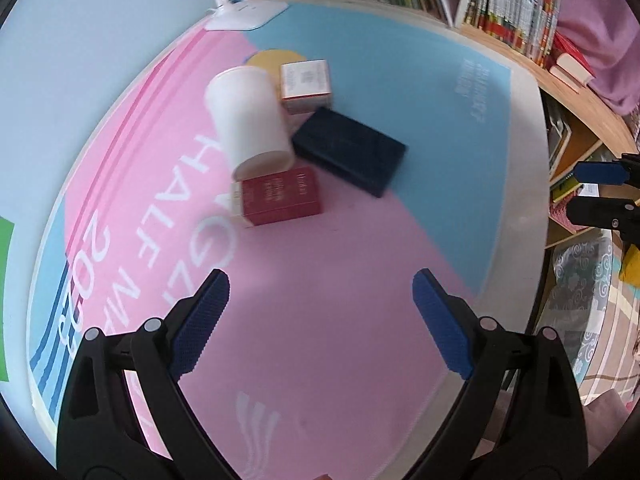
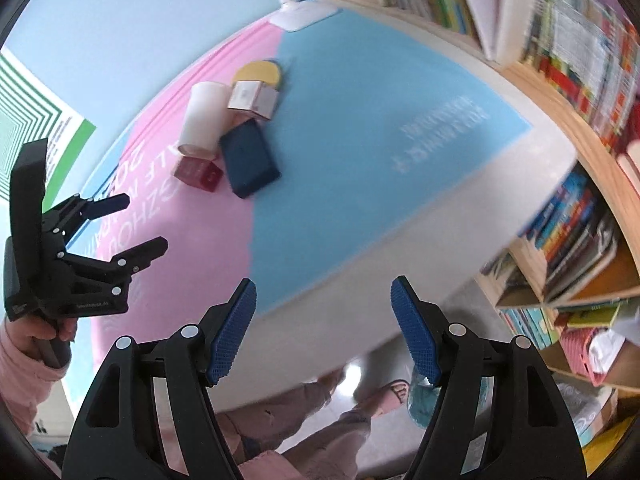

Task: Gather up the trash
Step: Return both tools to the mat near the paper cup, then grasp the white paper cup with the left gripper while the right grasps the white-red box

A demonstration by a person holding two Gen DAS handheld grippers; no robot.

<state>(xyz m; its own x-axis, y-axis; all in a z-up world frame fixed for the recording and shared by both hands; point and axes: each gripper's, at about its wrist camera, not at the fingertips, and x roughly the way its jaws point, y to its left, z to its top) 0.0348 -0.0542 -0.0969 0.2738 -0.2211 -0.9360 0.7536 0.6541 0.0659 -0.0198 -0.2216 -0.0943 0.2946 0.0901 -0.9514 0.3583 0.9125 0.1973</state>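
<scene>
Centrally, a white paper cup [image 1: 251,120] lies among what look like 3 small boxes; left gripper [image 1: 320,320] and right gripper [image 2: 324,330] gape wide, empty.

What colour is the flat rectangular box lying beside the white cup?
Dark navy blue, clearest in the left wrist view.

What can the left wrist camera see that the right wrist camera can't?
Only the left wrist view shows the white lettering on the red cardboard box clearly, and the left tongs from behind, open over the pink part of the mat.

Only the right wrist view shows the person's legs in pink trousers, a sandalled foot, and the right tongs open past the table edge.

Both show the tipped white paper cup, dark blue flat box, small white-and-pink box, yellow disc and bookshelves.
</scene>
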